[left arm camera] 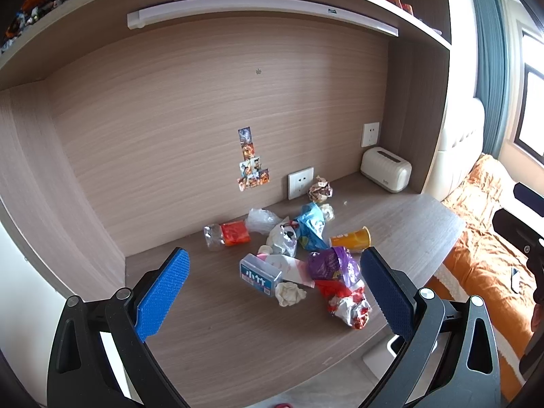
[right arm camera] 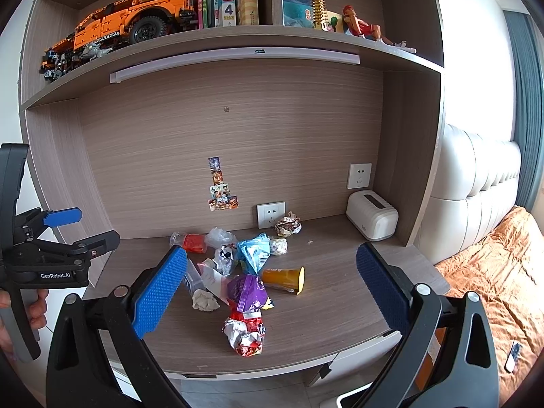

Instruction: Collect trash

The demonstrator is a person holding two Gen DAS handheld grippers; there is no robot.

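A pile of trash lies on the wooden desk (left arm camera: 221, 333): a red and silver crumpled wrapper (left arm camera: 348, 306) (right arm camera: 245, 335), a purple bag (left arm camera: 335, 265) (right arm camera: 246, 289), an orange cup on its side (left arm camera: 352, 238) (right arm camera: 284, 278), a blue bag (left arm camera: 311, 226) (right arm camera: 255, 253), a blue-labelled plastic box (left arm camera: 260, 273), a crumpled tissue (left arm camera: 289, 293) (right arm camera: 205, 300), a crushed bottle with a red label (left arm camera: 227, 234) (right arm camera: 190, 242). My left gripper (left arm camera: 273, 292) is open and empty above the pile. My right gripper (right arm camera: 272, 292) is open and empty, back from the desk's front edge.
A white toaster-like box (left arm camera: 386, 169) (right arm camera: 372, 220) stands at the desk's back right, with wall sockets (left arm camera: 300, 182) behind. A shelf with a light bar (right arm camera: 234, 59) hangs overhead. A bed with an orange cover (right arm camera: 493, 272) lies to the right.
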